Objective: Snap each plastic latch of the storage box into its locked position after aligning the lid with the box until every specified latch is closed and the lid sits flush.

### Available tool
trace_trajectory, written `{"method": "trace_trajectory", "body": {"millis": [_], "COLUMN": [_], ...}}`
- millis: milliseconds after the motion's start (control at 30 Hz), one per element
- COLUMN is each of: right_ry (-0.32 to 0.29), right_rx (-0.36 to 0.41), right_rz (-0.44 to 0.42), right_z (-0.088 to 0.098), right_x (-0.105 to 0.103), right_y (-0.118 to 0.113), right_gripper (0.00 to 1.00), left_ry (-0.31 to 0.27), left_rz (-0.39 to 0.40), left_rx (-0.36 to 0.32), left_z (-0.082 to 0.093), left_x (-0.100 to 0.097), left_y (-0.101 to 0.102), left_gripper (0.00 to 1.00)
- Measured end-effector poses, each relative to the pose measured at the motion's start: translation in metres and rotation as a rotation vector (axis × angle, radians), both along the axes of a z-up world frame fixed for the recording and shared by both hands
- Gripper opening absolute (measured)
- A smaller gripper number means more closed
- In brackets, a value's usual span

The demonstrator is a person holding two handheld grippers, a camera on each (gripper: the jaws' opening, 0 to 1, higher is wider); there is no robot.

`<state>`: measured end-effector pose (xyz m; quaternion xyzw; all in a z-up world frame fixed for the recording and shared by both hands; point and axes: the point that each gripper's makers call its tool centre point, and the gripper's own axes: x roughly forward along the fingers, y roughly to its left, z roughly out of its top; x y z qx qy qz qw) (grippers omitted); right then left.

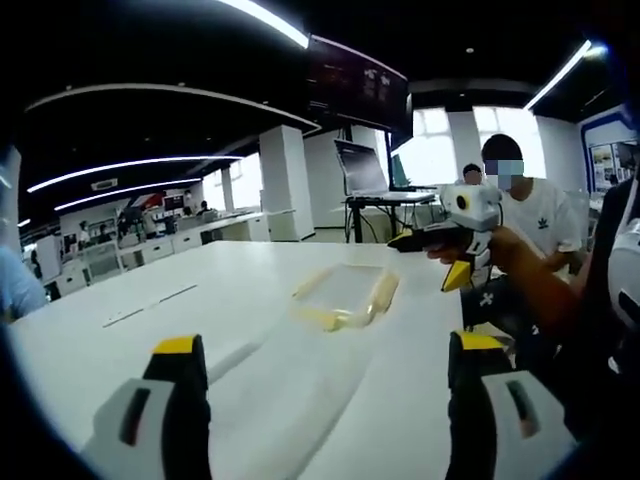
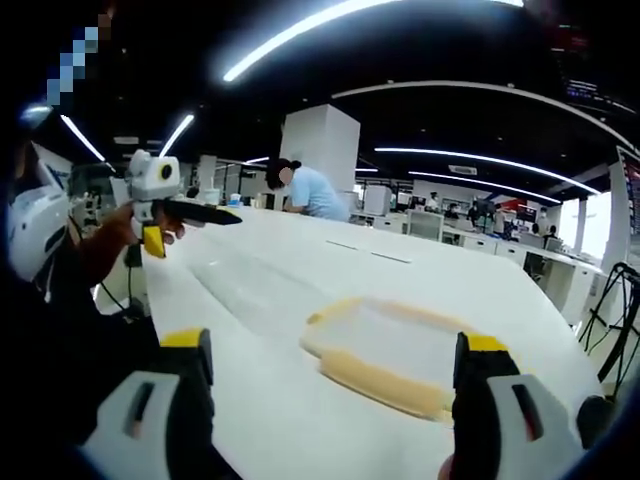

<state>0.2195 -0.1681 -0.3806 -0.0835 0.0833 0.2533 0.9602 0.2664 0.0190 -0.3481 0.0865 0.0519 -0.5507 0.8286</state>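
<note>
Looks like a big open-plan office or lab floor. Long white table in front, more rows of white desks further back, chunky white square pillars, and long strip lights running across a dark ceiling. There's a laptop on a stand, a big dark screen hanging overhead, bright windows, and people sitting at desks.

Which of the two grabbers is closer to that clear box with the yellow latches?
Right. The box lies just beyond the right gripper; the left gripper sits farther back.
</note>
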Motion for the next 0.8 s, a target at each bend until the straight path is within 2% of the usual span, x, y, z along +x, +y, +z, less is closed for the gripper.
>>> {"method": "trace_trajectory", "body": {"millis": [567,800], "right_ry": [0.007,0.005], "right_rx": [-0.007,-0.001], "right_rz": [0.002,-0.01], "right_z": [-0.004,-0.004], "right_x": [-0.003,-0.006], "right_y": [-0.009,-0.014], "right_gripper": [1.0,1.0], "left_ry": [-0.024,-0.004], "left_rz": [-0.011,-0.025], "left_rx": [0.021,0.027], "left_z": [-0.001,-0.005], "left_x": [0.0,-0.003], "left_y": [-0.015,-0.016], "left_gripper": [0.95,0.95]}}
